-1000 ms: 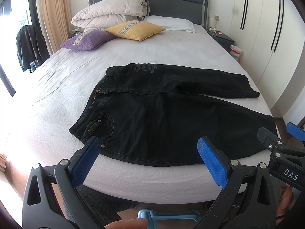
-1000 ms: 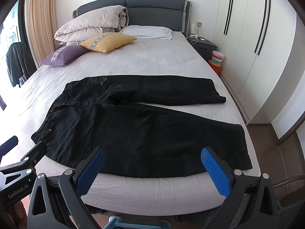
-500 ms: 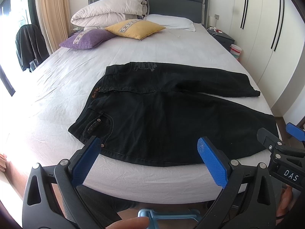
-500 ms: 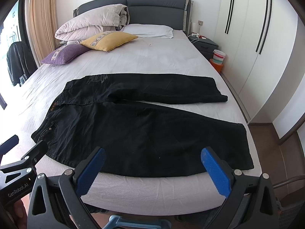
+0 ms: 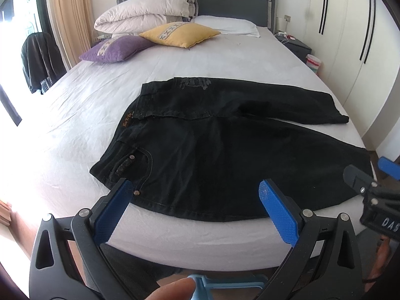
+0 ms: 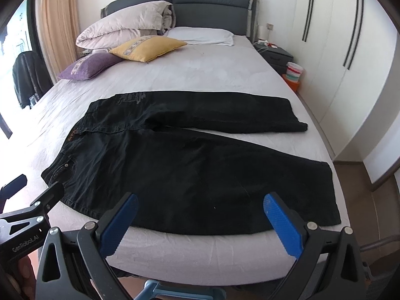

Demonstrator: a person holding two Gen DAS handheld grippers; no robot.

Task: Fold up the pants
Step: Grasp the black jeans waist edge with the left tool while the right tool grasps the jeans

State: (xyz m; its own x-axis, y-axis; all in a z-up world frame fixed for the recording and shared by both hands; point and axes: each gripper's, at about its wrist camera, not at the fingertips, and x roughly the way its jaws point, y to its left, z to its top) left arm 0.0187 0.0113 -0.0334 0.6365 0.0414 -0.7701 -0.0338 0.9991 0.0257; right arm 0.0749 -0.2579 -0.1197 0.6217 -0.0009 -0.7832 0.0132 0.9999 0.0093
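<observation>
The bed [image 5: 105, 92] carries the pants [image 5: 225, 155], spread flat across its near end, waist to the left and both legs running right, slightly apart. The left gripper [image 5: 192, 200] and right gripper [image 6: 200, 215] hover just short of the near leg's edge, jaws spread wide, holding nothing.

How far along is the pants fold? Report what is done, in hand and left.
Done: the black denim pants lie spread flat across the white bed sheet, legs apart, waistband to the left. No fold shows. In hand: nothing; the left tongs and right tongs are both open, short of the near hem. Left: all of it, probably starting by laying one leg over the other.
</observation>
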